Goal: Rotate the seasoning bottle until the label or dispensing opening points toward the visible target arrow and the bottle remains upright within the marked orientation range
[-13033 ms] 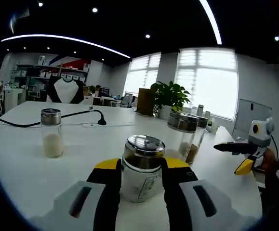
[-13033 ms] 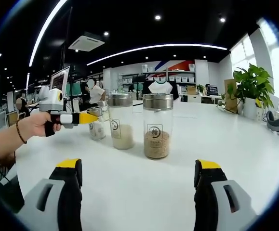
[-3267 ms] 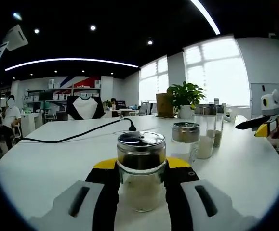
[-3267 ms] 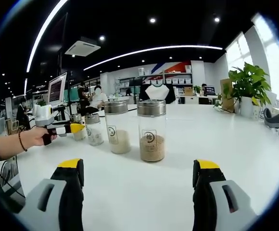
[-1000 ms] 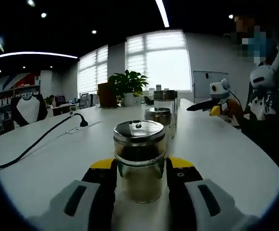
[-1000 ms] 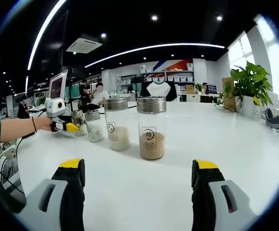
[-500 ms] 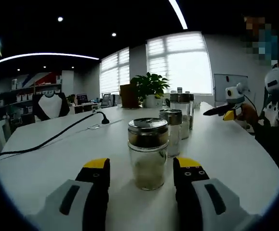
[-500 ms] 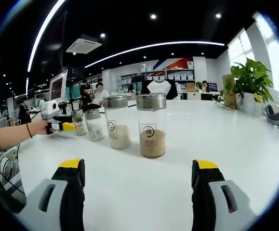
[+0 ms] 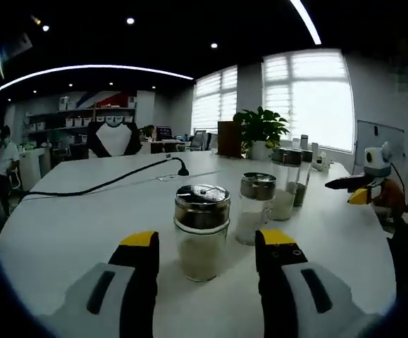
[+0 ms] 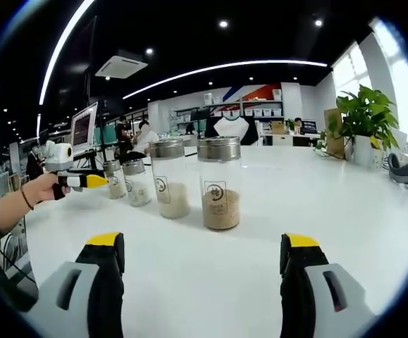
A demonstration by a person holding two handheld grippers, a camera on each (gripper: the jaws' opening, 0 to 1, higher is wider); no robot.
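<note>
In the left gripper view, you are holding your left gripper with its jaws spread wide, gripping nothing. The seasoning bottle is standing upright on the white table just ahead of the yellow-tipped jaws, lined up with the gap between them and touching neither. Its metal cap is showing small holes on top, and a pale seasoning is filling its lower part. Just behind it and to its right, a second short jar is standing close by, and further back two taller jars are sitting together. A black cable is running across the table toward the left. A potted plant is sitting in front of the bright windows. At the right edge, your right gripper is hanging over the table, well apart from the bottles.

In the right gripper view, you are keeping the right gripper released too, its jaws wide apart above bare tabletop. Four jars are standing in a row ahead: a tall jar of brown grains nearest, a tall jar of white grains beside it, then two short ones, of which the far one is sitting just beyond the yellow tip of your left gripper. Your hand is gripping that tool's handle.
</note>
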